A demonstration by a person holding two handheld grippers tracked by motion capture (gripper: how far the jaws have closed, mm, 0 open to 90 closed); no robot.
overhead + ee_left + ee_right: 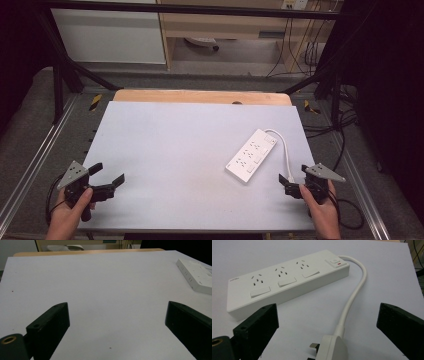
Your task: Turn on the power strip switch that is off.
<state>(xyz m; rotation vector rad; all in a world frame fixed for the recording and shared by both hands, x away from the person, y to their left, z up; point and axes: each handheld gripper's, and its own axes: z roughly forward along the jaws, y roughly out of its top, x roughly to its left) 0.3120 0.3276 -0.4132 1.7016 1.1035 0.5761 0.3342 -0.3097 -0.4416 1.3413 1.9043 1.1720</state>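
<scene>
Table, white top: one white power strip lying flat near the right edge, its cord looping toward the near right corner and ending in a plug that lies between the spread jaws of the right gripper. Left gripper at the near left corner, jaws spread over bare tabletop, holding nothing.

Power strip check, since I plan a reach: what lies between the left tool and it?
Nothing. In the high view the white tabletop is bare between the left tool and the power strip; the left gripper view agrees.
</scene>
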